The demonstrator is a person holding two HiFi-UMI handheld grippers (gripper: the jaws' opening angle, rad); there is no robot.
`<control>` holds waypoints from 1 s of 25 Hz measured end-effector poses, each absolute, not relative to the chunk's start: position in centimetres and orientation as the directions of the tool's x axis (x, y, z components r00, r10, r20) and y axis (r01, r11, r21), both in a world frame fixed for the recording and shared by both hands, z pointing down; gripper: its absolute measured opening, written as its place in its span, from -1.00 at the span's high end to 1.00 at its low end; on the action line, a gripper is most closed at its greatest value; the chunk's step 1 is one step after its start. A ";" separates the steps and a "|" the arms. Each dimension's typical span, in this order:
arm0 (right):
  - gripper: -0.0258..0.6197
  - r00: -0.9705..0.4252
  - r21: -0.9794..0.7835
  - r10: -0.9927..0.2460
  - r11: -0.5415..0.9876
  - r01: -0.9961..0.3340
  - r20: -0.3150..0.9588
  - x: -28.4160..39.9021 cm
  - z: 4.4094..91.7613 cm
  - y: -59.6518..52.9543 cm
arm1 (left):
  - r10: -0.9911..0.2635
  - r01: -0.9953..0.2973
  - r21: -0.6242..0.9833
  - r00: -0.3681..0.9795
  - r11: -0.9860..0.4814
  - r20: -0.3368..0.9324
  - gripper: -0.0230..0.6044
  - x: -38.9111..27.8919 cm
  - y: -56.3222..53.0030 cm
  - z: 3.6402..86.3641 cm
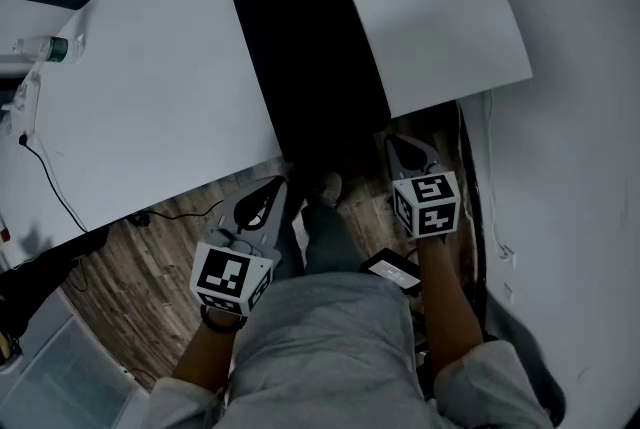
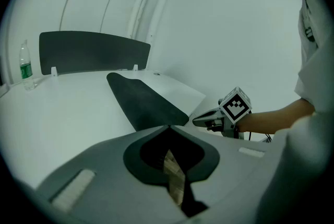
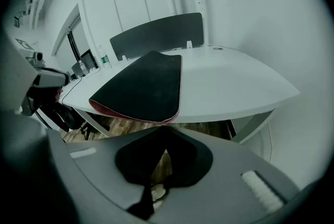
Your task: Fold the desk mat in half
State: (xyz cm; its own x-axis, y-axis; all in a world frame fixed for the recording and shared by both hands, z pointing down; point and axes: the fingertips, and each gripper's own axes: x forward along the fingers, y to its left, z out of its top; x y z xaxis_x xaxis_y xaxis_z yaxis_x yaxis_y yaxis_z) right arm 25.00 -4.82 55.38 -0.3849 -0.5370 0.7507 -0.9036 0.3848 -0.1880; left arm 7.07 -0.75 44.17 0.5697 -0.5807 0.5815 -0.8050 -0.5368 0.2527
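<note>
Desk mat: your desk mat (image 1: 305, 57) lay flat and unfolded on the desk (image 1: 150, 107). It ran from the far side to the near edge, where its end drooped slightly over.
Mat surface: matt black on top, a long strip with rounded corners. The right gripper view showed a reddish underside and a stitched rim at the near end.
Desk: smooth white top with a curved edge. A dark panel (image 2: 94, 50) stood along its back.
Left gripper: you held the left gripper (image 1: 272, 189) off the near edge, left of the mat's end, jaws together on nothing.
Right gripper: the right gripper (image 1: 395, 145) was near the mat's right corner, jaws also closed and empty.
Bottle: a clear plastic bottle (image 1: 50, 48) stood by the desk's left edge.
Floor: the floor (image 1: 150, 317) was wood-grain planks.
</note>
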 end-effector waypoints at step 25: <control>0.90 -0.463 -0.170 -0.600 0.479 -0.861 0.653 15.4 45.3 -1.1 | -0.606 -0.773 0.199 0.605 -0.602 0.517 0.87 0.4 0.7 39.4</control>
State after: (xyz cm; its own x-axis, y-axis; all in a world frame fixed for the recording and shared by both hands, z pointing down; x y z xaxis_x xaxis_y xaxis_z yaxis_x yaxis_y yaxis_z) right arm 15.41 -1.06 45.26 -0.4627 -0.5998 0.6528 -0.8610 0.4794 -0.1699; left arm 0.42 0.70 39.35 0.6046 -0.6058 0.5171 -0.7733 -0.6021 0.1988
